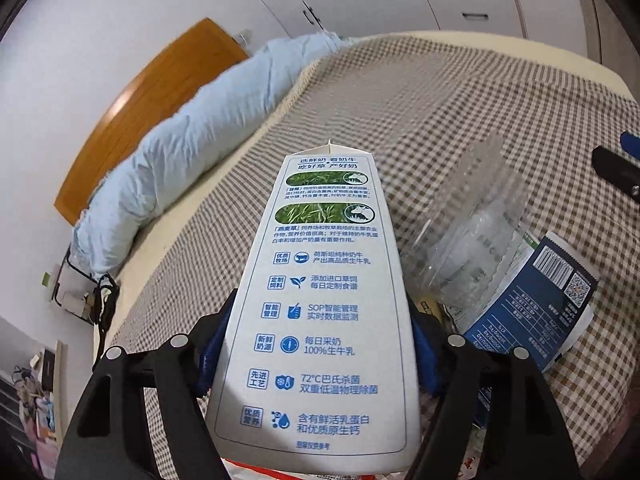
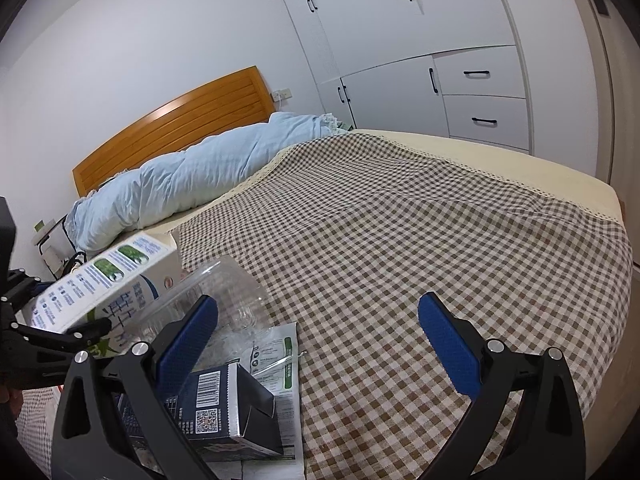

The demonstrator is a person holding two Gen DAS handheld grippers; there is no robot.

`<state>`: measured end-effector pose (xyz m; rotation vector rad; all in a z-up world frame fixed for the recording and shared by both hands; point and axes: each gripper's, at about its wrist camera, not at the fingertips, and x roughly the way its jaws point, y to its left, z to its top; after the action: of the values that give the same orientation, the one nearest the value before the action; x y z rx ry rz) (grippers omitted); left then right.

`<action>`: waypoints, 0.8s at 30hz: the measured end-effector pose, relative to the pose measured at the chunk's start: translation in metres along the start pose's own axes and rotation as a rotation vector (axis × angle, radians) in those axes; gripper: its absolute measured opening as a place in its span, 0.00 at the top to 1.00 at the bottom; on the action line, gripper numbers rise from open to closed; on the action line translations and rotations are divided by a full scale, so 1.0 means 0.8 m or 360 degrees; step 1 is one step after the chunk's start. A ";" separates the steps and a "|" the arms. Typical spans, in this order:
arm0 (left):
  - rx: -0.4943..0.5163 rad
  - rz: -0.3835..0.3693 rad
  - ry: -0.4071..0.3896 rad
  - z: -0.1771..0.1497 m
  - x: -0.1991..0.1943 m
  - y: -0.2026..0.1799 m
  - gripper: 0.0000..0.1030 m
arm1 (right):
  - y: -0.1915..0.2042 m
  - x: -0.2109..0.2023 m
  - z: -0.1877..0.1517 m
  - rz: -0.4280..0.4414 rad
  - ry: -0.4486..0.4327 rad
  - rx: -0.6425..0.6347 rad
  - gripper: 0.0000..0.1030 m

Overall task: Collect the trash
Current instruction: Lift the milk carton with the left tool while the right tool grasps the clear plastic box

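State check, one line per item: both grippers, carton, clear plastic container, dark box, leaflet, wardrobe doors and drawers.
Left gripper: shut on milk carton.
Milk carton: held off the bed, tilted, top folded shut.
Right gripper: open, nothing between its fingers.
Clear plastic container: crumpled, lying on the bed.
Dark box: flap open, on the leaflet.
Leaflet: flat on the checked cover.
Wardrobe: doors and drawers shut.

Bedroom, bed in view
Blue duvet (image 2: 192, 176) bunched against the wooden headboard (image 2: 176, 120); checked cover (image 2: 400, 220) beside it, white wardrobe (image 2: 440, 80) behind.
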<state>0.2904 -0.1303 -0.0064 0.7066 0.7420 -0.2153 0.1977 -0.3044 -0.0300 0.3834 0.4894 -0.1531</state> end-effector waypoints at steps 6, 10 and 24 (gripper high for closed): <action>-0.0099 0.0024 -0.0096 -0.015 -0.024 0.015 0.31 | 0.012 -0.001 -0.003 0.0012 0.0003 -0.0050 0.06; -0.0198 0.0023 -0.0178 -0.030 -0.050 0.033 0.31 | 0.027 -0.008 -0.011 0.0021 0.0005 -0.0140 0.06; -0.0357 -0.0054 -0.0279 -0.080 -0.090 0.066 0.31 | 0.122 -0.016 -0.015 0.0046 0.0138 -0.0474 0.06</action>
<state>0.2253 -0.0530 0.0364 0.4558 0.5994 -0.2181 0.2043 -0.2095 -0.0027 0.1058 0.5828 -0.0343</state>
